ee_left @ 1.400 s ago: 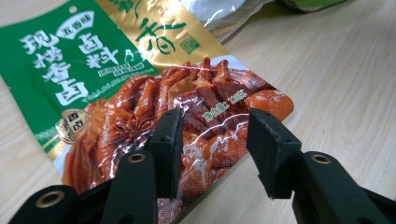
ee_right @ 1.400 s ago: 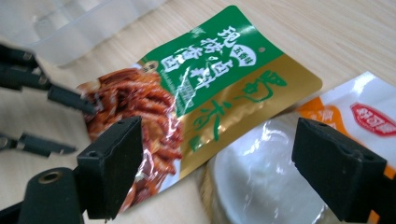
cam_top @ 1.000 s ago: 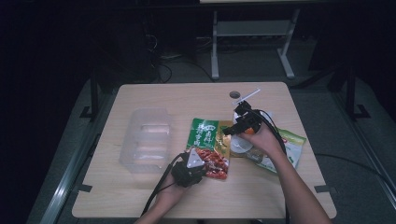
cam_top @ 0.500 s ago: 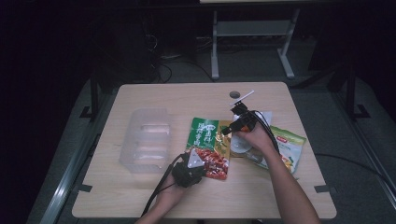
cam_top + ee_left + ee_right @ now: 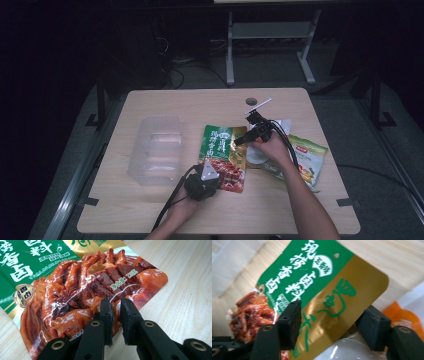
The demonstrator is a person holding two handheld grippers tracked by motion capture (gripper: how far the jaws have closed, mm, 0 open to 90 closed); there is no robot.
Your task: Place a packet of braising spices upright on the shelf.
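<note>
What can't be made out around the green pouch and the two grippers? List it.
- Left gripper view: the jaws cover the green pouch's near edge, so a pinch on it can't be confirmed.
- Right gripper view: the pouch hides most of the white thing under it; what it is stays unclear.
- High view: the right hand covers that white thing, and the pouch print is too small to read.

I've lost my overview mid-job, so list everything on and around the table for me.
Table: one, light wood.
Clear plastic container: one, transparent, left part of table.
Green and gold sauce packet: one, red food picture, table centre.
Yellow-green packet: one, right part of table.
White round dish: one, under the right hand.
Metal stand: one, grey, on the floor behind.
Left gripper: fingers shut on the sauce packet's lower edge.
Right gripper: fingers apart, just been closing astride the packet's gold corner.
</note>
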